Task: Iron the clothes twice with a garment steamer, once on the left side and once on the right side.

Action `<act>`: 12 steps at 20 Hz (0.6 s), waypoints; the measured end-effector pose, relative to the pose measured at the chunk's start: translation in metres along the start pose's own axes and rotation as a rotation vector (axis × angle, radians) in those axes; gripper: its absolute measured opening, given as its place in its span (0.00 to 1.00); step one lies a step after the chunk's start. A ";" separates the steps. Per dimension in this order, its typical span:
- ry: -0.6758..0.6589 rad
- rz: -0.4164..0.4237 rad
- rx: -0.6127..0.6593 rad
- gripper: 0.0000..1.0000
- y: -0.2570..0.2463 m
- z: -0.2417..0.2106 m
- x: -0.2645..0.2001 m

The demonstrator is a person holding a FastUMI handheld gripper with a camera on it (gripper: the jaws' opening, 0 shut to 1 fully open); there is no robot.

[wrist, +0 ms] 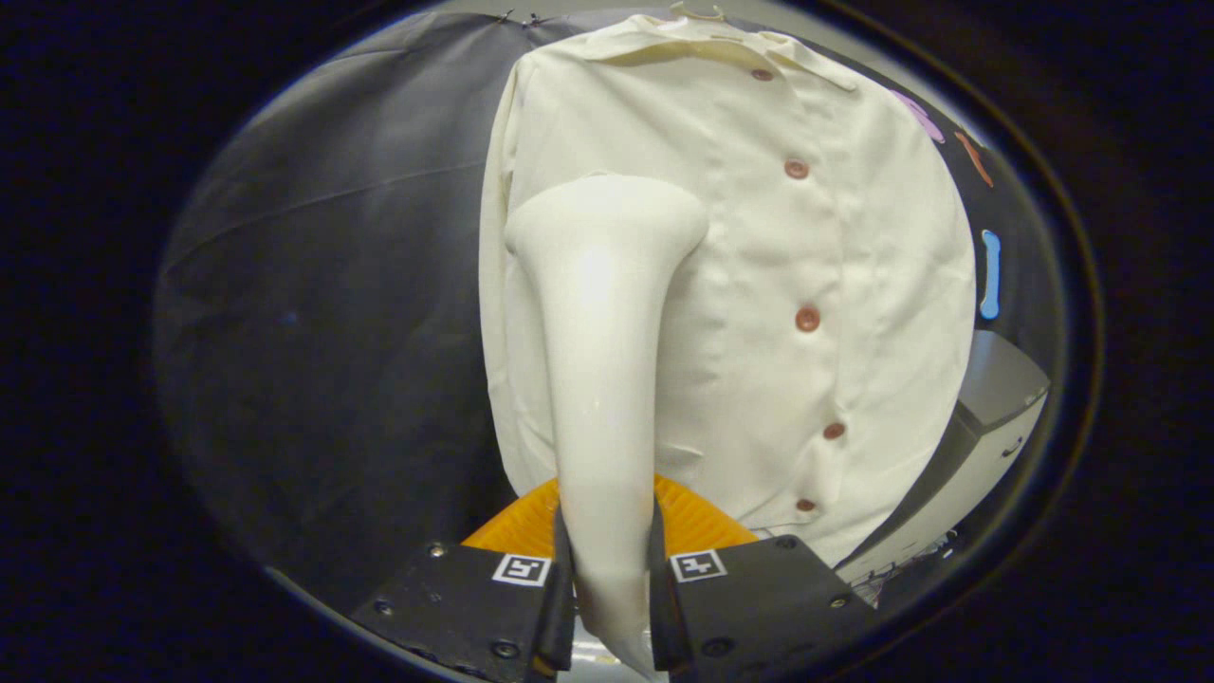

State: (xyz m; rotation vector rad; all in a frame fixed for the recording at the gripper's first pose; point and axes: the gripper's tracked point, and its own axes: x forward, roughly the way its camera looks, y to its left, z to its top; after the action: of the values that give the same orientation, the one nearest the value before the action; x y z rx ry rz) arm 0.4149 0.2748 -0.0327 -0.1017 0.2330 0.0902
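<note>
Gripper: the gripper is clenched on the steamer's handle, one finger pressing each side of it.
Steamer: the cream steamer rises from between the fingers and widens to a flat head at its far end.
Steamer head: it sits at the shirt's left part as seen here, beside the button row, at chest height; whether it touches the cloth I cannot tell.
Shirt: a cream shirt hangs beyond the fingers, collar at the top, brown buttons running down its front.
Orange piece: a ribbed orange part shows just ahead of the fingers, behind the handle.
Box: a grey-and-white box stands beside the shirt's lower right edge.
</note>
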 end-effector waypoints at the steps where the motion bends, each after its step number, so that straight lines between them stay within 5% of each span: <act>1: 0.018 0.003 0.007 0.32 0.001 -0.011 0.004; 12: 0.190 0.025 0.057 0.29 0.006 -0.107 0.016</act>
State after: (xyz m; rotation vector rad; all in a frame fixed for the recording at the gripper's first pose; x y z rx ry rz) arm 0.4061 0.2702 -0.1410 -0.0506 0.4262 0.0989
